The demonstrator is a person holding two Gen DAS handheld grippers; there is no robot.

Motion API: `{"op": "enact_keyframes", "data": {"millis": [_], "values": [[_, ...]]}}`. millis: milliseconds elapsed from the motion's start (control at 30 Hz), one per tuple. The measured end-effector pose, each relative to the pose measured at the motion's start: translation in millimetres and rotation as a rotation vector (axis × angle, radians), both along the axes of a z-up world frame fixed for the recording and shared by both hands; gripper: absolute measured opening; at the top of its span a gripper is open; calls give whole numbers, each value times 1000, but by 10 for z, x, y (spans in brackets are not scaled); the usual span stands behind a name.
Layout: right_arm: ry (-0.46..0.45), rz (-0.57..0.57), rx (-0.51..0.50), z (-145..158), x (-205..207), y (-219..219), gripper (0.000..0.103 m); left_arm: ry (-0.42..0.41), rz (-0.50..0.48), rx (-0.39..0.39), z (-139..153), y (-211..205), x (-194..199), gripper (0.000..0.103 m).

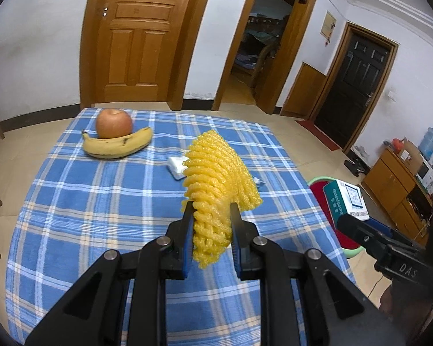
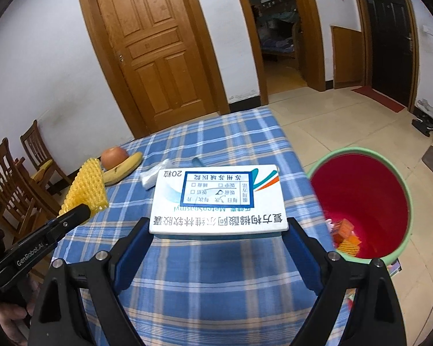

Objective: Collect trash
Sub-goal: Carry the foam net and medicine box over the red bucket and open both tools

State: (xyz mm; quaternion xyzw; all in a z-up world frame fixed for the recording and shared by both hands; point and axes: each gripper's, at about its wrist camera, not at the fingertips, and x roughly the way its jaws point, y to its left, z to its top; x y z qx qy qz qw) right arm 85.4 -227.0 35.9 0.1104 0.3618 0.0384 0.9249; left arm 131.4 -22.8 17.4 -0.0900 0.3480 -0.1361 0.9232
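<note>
My left gripper (image 1: 211, 206) is shut on a yellow foam fruit net (image 1: 216, 178), which stands up from the jaws above the blue checked tablecloth (image 1: 101, 201). My right gripper (image 2: 218, 225) is shut across the width of a white medicine box (image 2: 216, 196), held flat above the table's right side. A green-rimmed bin with a red inside (image 2: 360, 151) stands on the floor to the right of the table, with some scraps at its bottom. In the right wrist view the left gripper (image 2: 80, 212) and its net (image 2: 85, 187) are at the left. A white tissue (image 1: 177, 165) and a small blue wrapper (image 1: 258, 181) lie on the cloth.
An apple (image 1: 114, 124) rests on a banana (image 1: 115, 147) at the table's far left. Wooden chairs (image 2: 11, 178) stand left of the table. Tiled floor surrounds the bin (image 1: 320, 179), with a low cabinet (image 1: 395, 178) further right.
</note>
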Motion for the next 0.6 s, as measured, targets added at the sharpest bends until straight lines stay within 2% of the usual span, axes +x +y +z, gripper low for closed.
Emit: {"op": "enact_keyframes", "data": {"millis": [600], "values": [[-10,-156,10,-75,-176,-909,92,0,-162,60,5,-919,143,21]]}}
